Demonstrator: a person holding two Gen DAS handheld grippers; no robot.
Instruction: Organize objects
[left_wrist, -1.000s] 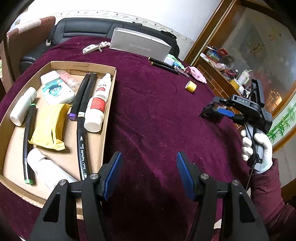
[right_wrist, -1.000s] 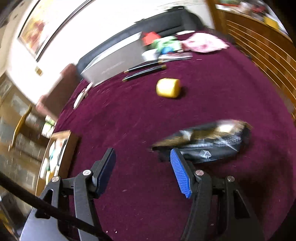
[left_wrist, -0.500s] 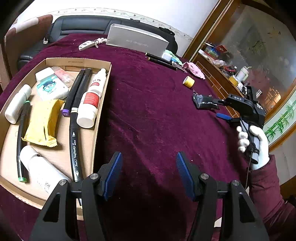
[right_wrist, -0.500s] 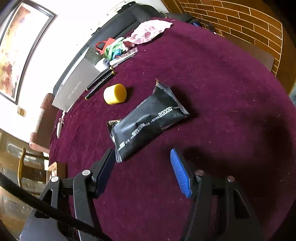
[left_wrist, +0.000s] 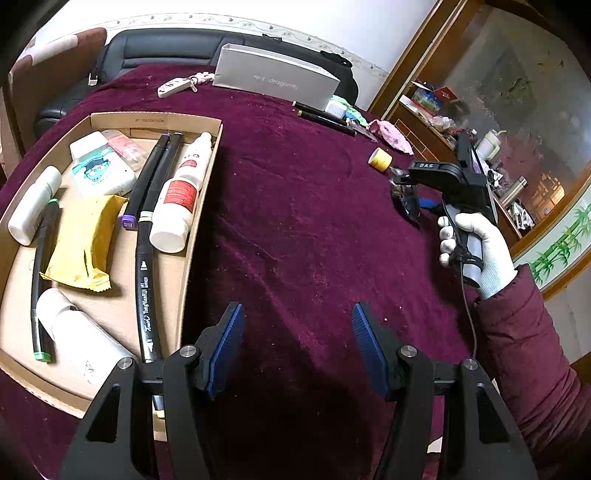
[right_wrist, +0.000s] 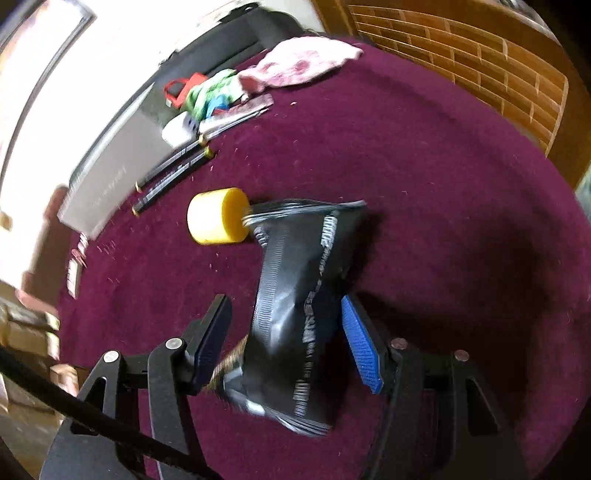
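1. Readable writing: "dragonfly" on the long grey box (left_wrist: 275, 82) at the upper centre of the left wrist view; "DAS" on top of the right gripper (left_wrist: 406, 192), seen at the right of that view; "Touch" lettering along the long black marker (left_wrist: 144, 280) in the cardboard tray (left_wrist: 155, 120). The white print on the black foil packet (right_wrist: 299, 314) is too smeared to read.
2. The tray fills the left of the left wrist view and holds two more dark markers (left_wrist: 153, 173), a white bottle with a red label (left_wrist: 177, 199), a yellow wrapper (left_wrist: 83, 240), a white pack with a cartoon face (left_wrist: 101, 171) and small white bottles.
3. On the purple cloth (left_wrist: 295, 229), upper right of the left wrist view: a yellow roll (left_wrist: 379, 159), two black pens (left_wrist: 325, 116) and a pink cloth (left_wrist: 393, 133).
4. In the right wrist view the yellow roll touches the packet's far end, just above centre.
5. The packet is black and shiny with crimped silver ends, lying lengthwise between the right gripper's jaws at lower centre. The jaws have just been closing; the blue pad is at its right edge, but blur hides whether both pads press it.
6. A white-gloved hand (left_wrist: 476, 251) holds the right gripper.
7. The left gripper (left_wrist: 297, 347) stands parted over bare cloth at the bottom centre, holding nothing.
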